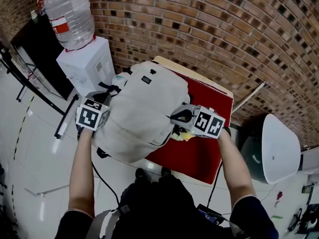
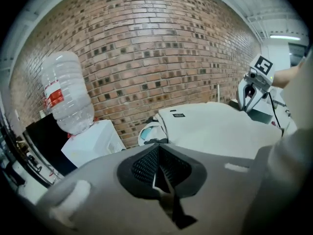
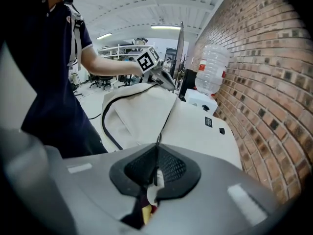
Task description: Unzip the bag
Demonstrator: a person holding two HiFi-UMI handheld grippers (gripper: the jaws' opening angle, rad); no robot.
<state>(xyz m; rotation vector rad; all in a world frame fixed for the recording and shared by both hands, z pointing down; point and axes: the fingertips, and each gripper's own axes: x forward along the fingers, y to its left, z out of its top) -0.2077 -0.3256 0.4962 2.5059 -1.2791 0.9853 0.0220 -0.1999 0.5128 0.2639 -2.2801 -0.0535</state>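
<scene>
While I look down from the head view, the cream bag (image 1: 144, 108) lies flat over the 9 o'clock half of the red counter (image 1: 207, 156), and it hides the counter's edge on that side. Bare red top shows only from 3 to 6 o'clock of the bag, ending in a pale rim at 1 o'clock.

My left gripper (image 1: 102, 103) sits at the bag's 9 o'clock edge. In its own view the pads are pressed together, with a thin pale sliver between them that I cannot identify.

My right gripper (image 1: 175, 118) is at the bag's 3 o'clock edge, pinching a white zipper tab (image 3: 156, 179). From that gripper's view the dark zipper line (image 3: 168, 116) runs away from the tab across the bag toward 12 o'clock. Something yellow (image 1: 187, 136) peeks out beside the tab.

Room is tight at the far side. The brick wall (image 1: 224, 34) curves round from 11 to 3 o'clock, close behind the counter. A white water dispenser (image 1: 87, 66) with its bottle (image 1: 70, 14) stands just beside the bag at 10 o'clock. A white rounded object (image 1: 281, 148) stands near the counter at 4 o'clock. Pale floor (image 1: 35, 148) lies at 8 to 9 o'clock, crossed by a black cable (image 1: 65, 118).
</scene>
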